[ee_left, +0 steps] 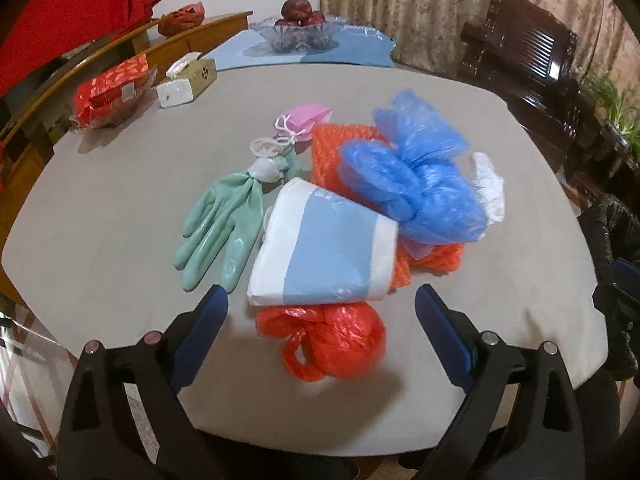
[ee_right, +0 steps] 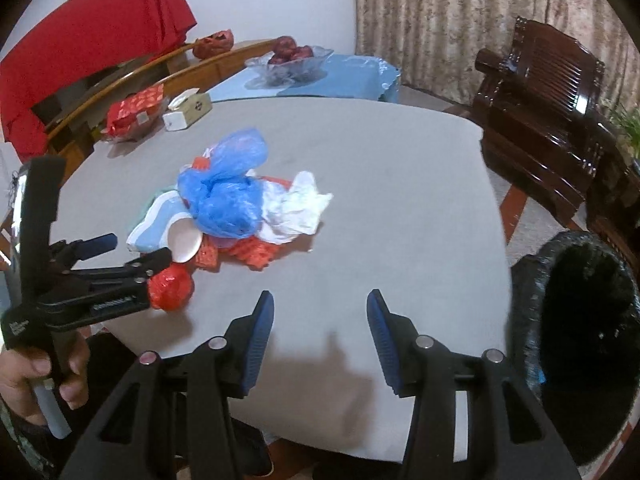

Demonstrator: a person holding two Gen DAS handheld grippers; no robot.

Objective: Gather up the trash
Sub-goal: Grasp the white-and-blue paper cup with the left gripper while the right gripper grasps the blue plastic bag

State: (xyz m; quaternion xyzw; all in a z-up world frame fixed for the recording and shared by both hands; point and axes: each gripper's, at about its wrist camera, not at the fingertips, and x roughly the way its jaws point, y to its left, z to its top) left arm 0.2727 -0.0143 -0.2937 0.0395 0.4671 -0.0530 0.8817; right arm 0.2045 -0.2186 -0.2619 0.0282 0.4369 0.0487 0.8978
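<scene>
Pile of trash sits mid-table [ee_left: 100, 208]: a knotted red bag [ee_left: 332, 340] at the near edge, a folded white-and-blue bag [ee_left: 324, 256] just behind and touching it, a crumpled blue bag [ee_left: 412, 184] on top of orange netting [ee_left: 332, 148], a green rubber glove [ee_left: 216, 232] to the left, a pink mask [ee_left: 304, 120] at the back, and a scrap of white plastic [ee_left: 488, 184] on the right side of the heap.

Left gripper [ee_left: 320, 308] has its jaws spread wide, one on either side of the red bag; the pads do not press on it, so nothing is held. In the right wrist view the left gripper [ee_right: 172, 264] reaches in from the side, tips just over the red bag [ee_right: 170, 286].

Right gripper [ee_right: 320, 312] stands about half open over bare table [ee_right: 400, 160], empty, well apart from the pile. The bin [ee_right: 580, 340], lined in black, stands off the table's right edge, its mouth open.

We judge the step to be the reach for a first piece, the red bag being the likely pick. Nothing shows in the bin, though its inside is too dark to say.

Next move, as we read it: lower the left jaws around the knot, close on the bunched plastic, lift clear, carry across to the bin. The film is slippery and loose; a shallow pinch may let it slide out.
</scene>
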